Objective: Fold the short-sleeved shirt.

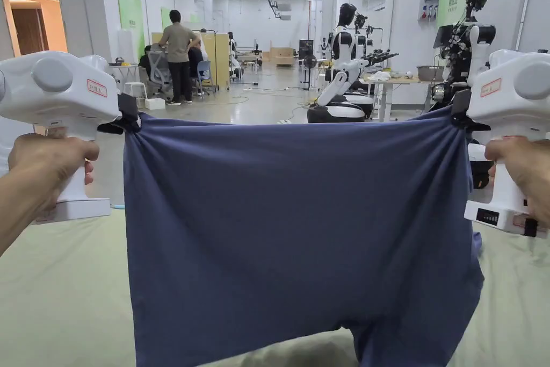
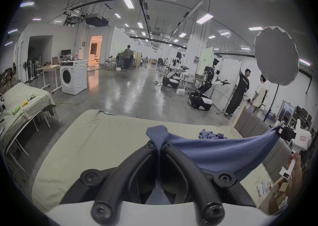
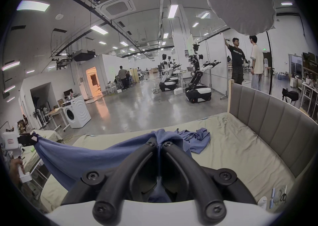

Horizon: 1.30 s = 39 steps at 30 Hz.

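Blue shirt (image 1: 301, 234) above pale-green bed (image 1: 59, 287)

A bed (image 3: 232, 145) covered with a pale green sheet (image 1: 64, 287) carries the things (a grey padded headboard (image 3: 268, 118) stands along one side). A crumpled blue cloth (image 3: 196, 137) lies on the sheet, and scissors (image 3: 283, 196) lie near one edge.

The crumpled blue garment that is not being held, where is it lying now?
In the right gripper view, the crumpled blue garment lies on the bed, just beyond the right gripper and left of the headboard.
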### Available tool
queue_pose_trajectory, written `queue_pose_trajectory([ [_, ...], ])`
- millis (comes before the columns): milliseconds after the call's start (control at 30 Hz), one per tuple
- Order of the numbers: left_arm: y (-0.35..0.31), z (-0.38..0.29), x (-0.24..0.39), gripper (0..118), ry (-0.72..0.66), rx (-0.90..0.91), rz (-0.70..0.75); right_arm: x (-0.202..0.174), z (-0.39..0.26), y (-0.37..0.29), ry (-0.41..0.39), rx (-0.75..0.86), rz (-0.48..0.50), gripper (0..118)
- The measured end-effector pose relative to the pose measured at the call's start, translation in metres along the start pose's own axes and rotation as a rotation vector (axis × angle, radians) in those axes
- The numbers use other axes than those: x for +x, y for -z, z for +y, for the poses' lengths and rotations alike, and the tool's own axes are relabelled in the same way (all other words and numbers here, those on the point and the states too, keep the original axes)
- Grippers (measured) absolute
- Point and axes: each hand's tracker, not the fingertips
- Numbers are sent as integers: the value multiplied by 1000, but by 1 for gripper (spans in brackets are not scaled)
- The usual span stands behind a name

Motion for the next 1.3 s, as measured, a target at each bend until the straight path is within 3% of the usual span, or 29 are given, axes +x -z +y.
queue_pose_trajectory([
  [300,37,50,4,2,0,30,14,-18,42,46,-1,30,-55,4],
  [833,77,114,3,3,16,88,26,-42,113,79,-21,107,-61,4],
  [1067,87,105,-1,3,21,74,30,-38,100,88,-27,100,-59,4],
  [1300,81,52,-10,2,44,39,26,-28,46,76,-42,44,-46,4],
])
